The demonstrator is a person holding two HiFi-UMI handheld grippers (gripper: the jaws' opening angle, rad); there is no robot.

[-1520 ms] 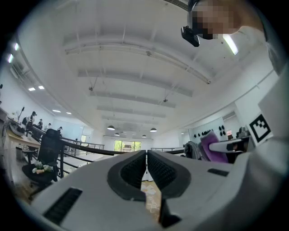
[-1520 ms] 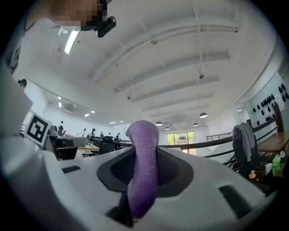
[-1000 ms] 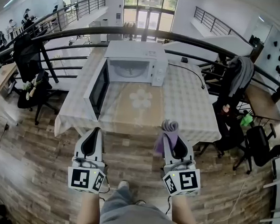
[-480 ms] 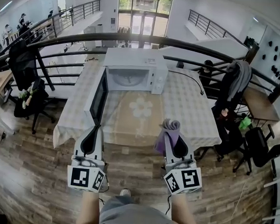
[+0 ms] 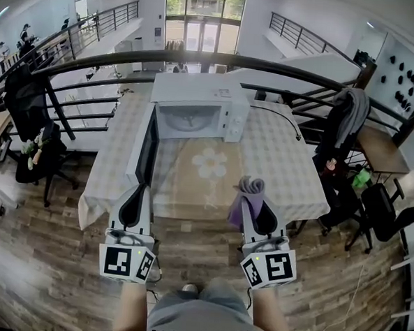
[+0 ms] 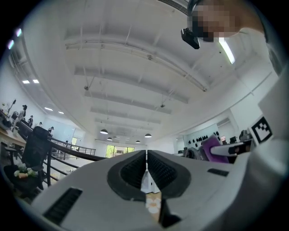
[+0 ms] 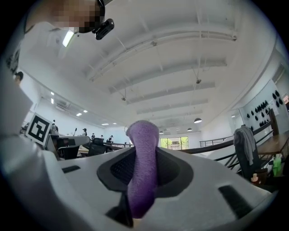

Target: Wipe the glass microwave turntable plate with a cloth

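Note:
A white microwave (image 5: 196, 109) stands at the far end of the table with its door (image 5: 145, 145) swung open to the left. The glass turntable plate (image 5: 190, 117) lies inside its cavity. My right gripper (image 5: 249, 197) is shut on a purple cloth (image 5: 247, 199), which sticks up between the jaws (image 7: 142, 167), at the table's near edge. My left gripper (image 5: 136, 195) is shut with nothing in it (image 6: 146, 169), also by the near edge. Both grippers are well short of the microwave.
The table (image 5: 280, 162) wears a checked cloth with a flower print (image 5: 210, 163) in the middle. A dark railing (image 5: 296, 72) curves behind it. Office chairs stand at the left (image 5: 33, 144) and right (image 5: 372, 206); a jacket (image 5: 346, 114) hangs at the right.
The view has shifted slightly, with the table and microwave a little lower and nearer. Both grippers hold about the same pose; the cloth stays in the right one.

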